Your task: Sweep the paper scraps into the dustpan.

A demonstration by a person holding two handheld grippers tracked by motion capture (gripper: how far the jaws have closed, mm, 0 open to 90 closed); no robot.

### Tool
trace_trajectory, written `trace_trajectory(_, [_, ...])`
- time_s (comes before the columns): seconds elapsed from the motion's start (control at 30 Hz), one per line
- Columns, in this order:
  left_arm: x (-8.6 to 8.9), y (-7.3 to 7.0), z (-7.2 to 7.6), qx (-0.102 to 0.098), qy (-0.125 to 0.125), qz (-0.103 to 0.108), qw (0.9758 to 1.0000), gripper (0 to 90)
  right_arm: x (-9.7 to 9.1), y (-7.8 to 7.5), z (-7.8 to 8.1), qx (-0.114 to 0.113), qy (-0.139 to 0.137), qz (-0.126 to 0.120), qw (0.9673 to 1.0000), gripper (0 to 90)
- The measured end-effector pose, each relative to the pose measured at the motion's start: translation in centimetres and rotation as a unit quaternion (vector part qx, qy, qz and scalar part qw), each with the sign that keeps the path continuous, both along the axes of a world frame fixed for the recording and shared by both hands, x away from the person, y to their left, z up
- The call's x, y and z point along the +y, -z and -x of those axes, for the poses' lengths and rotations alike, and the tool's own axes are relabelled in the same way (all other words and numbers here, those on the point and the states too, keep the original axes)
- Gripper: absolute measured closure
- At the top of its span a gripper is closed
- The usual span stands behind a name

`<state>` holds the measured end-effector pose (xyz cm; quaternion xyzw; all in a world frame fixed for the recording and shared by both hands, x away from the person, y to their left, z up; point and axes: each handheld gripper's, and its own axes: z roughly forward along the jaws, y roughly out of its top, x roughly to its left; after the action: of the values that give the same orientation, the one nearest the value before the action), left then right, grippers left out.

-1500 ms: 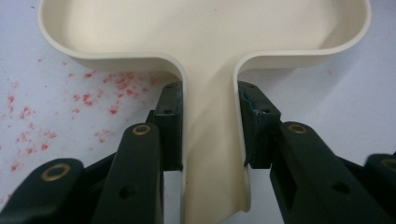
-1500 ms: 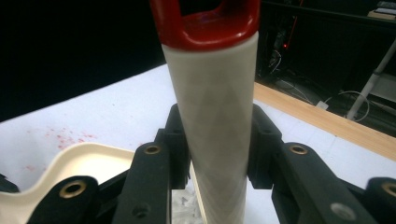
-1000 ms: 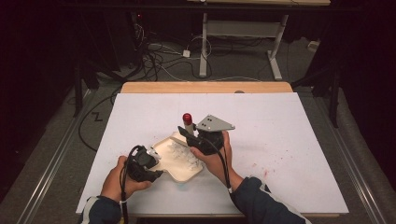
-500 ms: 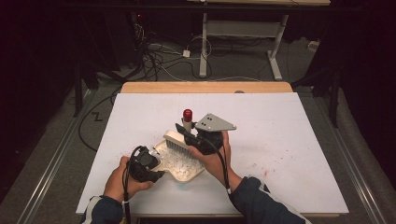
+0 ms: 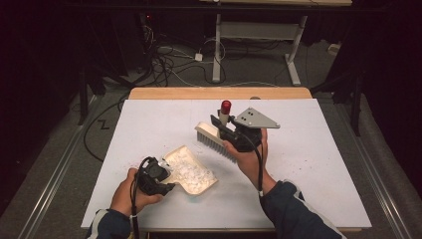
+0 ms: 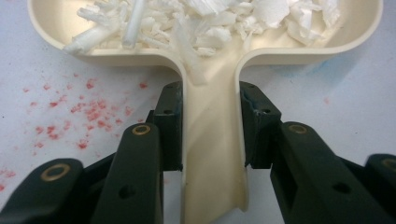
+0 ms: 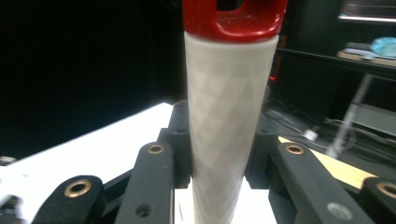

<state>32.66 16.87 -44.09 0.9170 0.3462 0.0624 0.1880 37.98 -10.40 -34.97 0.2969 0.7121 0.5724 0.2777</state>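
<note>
Dustpan point(image 5: 191, 172) sits flat on the white bench point(image 5: 318, 164), toward its near left, loaded with white shavings point(image 5: 193, 172), and my left gripper point(image 5: 155, 177) has it by the handle. From the high view I read the pan's long axis as running diagonally, handle toward the person's left hand, open mouth aimed at the bench's right side; I judge it is held low and level so the load stays put. My right gripper point(image 5: 230, 130) is raised above the bench centre with the brush point(image 5: 215, 141) clear of the pan, bristles hanging down and toward the pan, the red-capped handle end point(image 5: 226, 106) pointing up and away; I take this as the brush lifted off once the sweeping was done. In the left gripper view, the jaws are closed on the cream handle point(image 6: 212, 154), one pad on each side wall, the pan's bowl point(image 6: 60, 28) straight ahead and the shavings point(image 6: 210, 18) heaped against its back wall; red specks point(image 6: 88, 114) dot the bench to the left. In the right gripper view, the jaws clamp the brush's white textured handle point(image 7: 224, 121), which stands upright between them with its red cap point(image 7: 233, 18) at the top, against the dark room.
</note>
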Motion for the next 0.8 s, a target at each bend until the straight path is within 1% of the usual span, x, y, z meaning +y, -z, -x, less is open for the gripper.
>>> trace_trajectory(0.1, [0.1, 0.0, -0.1, 0.004, -0.002, 0.003, 1.0, 63.4, -0.7, 0.7, -1.3, 0.004, 0.019, 0.016, 0.9997, 70.2])
trace_trajectory(0.13, [0.1, 0.0, -0.1, 0.005, -0.004, 0.004, 1.0, 63.4, -0.9, 1.1, -2.2, 0.011, 0.03, 0.014, 0.9994, 70.3])
trace_trajectory(0.17, [0.1, -0.1, -0.2, 0.005, -0.003, 0.004, 1.0, 63.4, -0.9, 1.1, -2.2, 0.011, 0.03, 0.014, 0.9994, 70.3])
trace_trajectory(0.2, [0.1, -0.1, -0.2, 0.007, -0.004, 0.005, 1.0, 63.4, -0.8, 1.3, -2.7, 0.01, 0.032, 0.019, 0.9993, 70.3])
trace_trajectory(0.23, [0.2, 0.0, -0.3, 0.009, -0.005, 0.008, 0.9999, 63.4, -0.7, 1.5, -3.1, 0.004, 0.038, 0.024, 0.999, 70.3])
trace_trajectory(0.3, [0.5, 0.1, -0.5, 0.014, -0.005, 0.012, 0.9998, 63.4, -0.3, 1.9, -3.8, -0.009, 0.05, 0.043, 0.9978, 70.3])
trace_trajectory(0.33, [0.7, 0.2, -0.6, 0.016, -0.004, 0.012, 0.9998, 63.4, -0.1, 2.1, -4.2, -0.015, 0.054, 0.047, 0.9973, 70.3])
trace_trajectory(0.43, [1.2, 0.5, -0.7, 0.024, -0.006, 0.02, 0.9995, 63.4, 0.6, 2.8, -5.5, -0.013, 0.054, 0.053, 0.997, 70.3])
trace_trajectory(0.47, [1.3, 0.5, -0.8, 0.026, -0.006, 0.022, 0.9994, 63.4, 1.2, 3.1, -6.1, -0.013, 0.047, 0.058, 0.9971, 70.3])
trace_trajectory(0.5, [1.4, 0.6, -0.8, 0.027, -0.008, 0.023, 0.9993, 63.4, 1.2, 3.1, -6.1, -0.013, 0.047, 0.058, 0.9971, 70.3])
trace_trajectory(0.57, [1.4, 0.6, -0.8, 0.026, -0.008, 0.023, 0.9994, 63.5, 1.9, 3.5, -6.5, -0.015, 0.043, 0.07, 0.9965, 70.3])
trace_trajectory(0.63, [1.5, 0.5, -0.8, 0.025, -0.008, 0.023, 0.9994, 63.4, 2.5, 3.9, -6.6, -0.016, 0.02, 0.075, 0.9968, 70.3])
trace_trajectory(0.67, [1.5, 0.5, -0.7, 0.025, -0.009, 0.023, 0.9994, 63.4, 3.0, 4.0, -6.5, -0.014, -0.008, 0.079, 0.9967, 70.3])
trace_trajectory(0.7, [1.5, 0.5, -0.7, 0.024, -0.008, 0.021, 0.9995, 63.4, 3.0, 4.0, -6.5, -0.014, -0.008, 0.079, 0.9967, 70.3])
trace_trajectory(0.73, [1.5, 0.4, -0.7, 0.024, -0.007, 0.019, 0.9995, 63.4, 3.3, 4.0, -6.3, -0.016, -0.017, 0.082, 0.9963, 70.2])
trace_trajectory(0.77, [1.6, 0.4, -0.6, 0.024, -0.007, 0.018, 0.9995, 63.4, 3.5, 4.1, -5.9, -0.011, -0.043, 0.082, 0.9957, 70.1])
trace_trajectory(0.8, [1.6, 0.3, -0.6, 0.024, -0.009, 0.019, 0.9995, 63.4, 3.6, 4.2, -5.6, -0.011, -0.055, 0.08, 0.9952, 70.1])
